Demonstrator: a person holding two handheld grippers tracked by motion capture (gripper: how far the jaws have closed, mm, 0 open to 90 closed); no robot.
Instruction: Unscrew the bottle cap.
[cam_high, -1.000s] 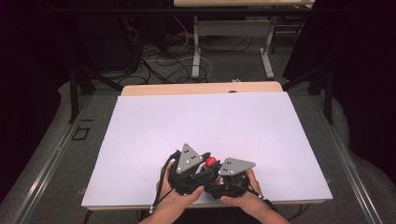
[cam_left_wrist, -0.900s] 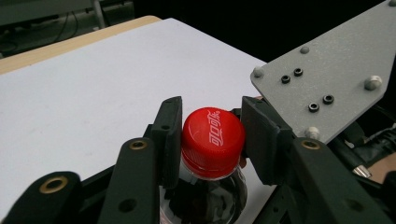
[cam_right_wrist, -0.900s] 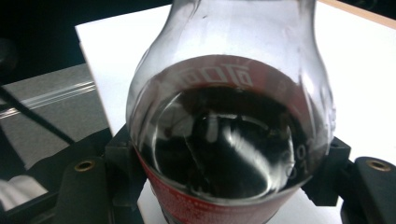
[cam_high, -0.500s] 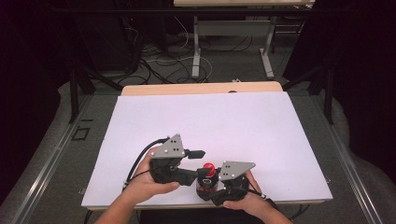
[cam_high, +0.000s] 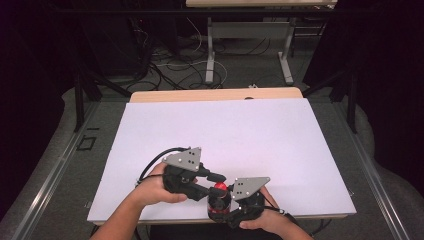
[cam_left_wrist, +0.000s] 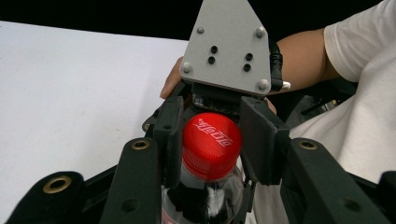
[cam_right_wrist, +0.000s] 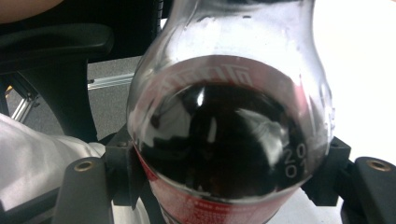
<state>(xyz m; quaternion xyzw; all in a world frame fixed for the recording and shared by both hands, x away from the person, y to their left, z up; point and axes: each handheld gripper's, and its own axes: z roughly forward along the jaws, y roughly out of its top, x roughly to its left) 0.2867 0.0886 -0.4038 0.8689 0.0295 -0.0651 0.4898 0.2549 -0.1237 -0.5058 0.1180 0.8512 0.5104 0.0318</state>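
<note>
Black jaws of the left gripper (cam_left_wrist: 210, 154) pinch the red plastic screw cap (cam_left_wrist: 211, 144), likely to twist it, while the right gripper (cam_right_wrist: 224, 186) clamps the clear cola bottle (cam_right_wrist: 224, 130) below that cap, steadying it.

A lab or test room, by the look of it — a white-topped desk (cam_high: 240, 135) standing bare on grey carpet (cam_high: 60, 170), black curtains (cam_high: 380, 60) closing off the sides, and loose cables (cam_high: 165, 65) tangled on the floor beneath a second table's metal legs (cam_high: 210, 50).
</note>
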